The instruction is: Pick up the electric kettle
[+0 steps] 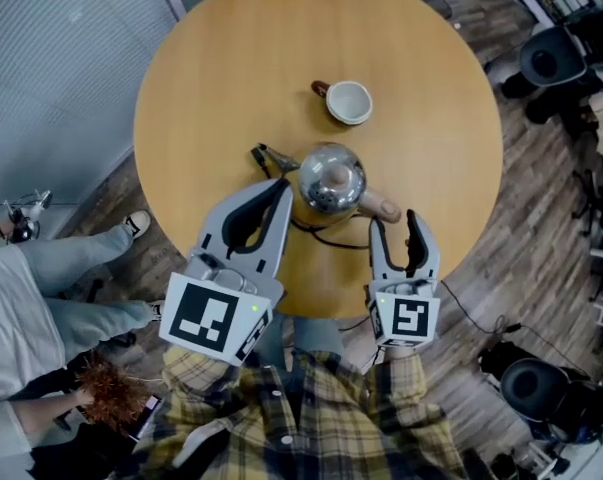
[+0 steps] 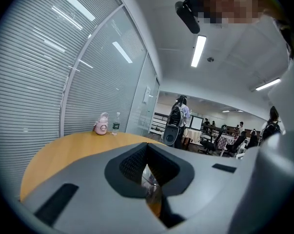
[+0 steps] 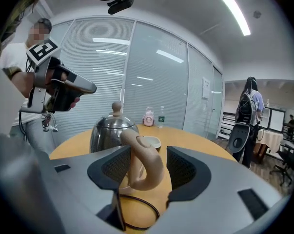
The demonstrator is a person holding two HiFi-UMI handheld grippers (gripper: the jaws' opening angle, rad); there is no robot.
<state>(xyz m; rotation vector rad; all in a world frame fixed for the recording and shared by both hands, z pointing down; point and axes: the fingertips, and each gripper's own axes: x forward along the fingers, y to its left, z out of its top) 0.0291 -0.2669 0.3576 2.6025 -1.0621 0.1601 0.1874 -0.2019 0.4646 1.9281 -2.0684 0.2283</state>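
Note:
A shiny steel electric kettle stands near the middle of the round wooden table, its beige handle pointing toward me. My right gripper is open at the handle. In the right gripper view the handle stands between the jaws, with a clear gap on its right side, and the kettle body sits behind it. My left gripper is shut just left of the kettle with nothing in it. In the left gripper view its pads meet, and a sliver of kettle shows below them.
A white cup stands beyond the kettle. The black cord loops on the table toward me, and its plug lies left of the kettle. A pink flask and a small bottle sit at the far edge. A seated person is at the left.

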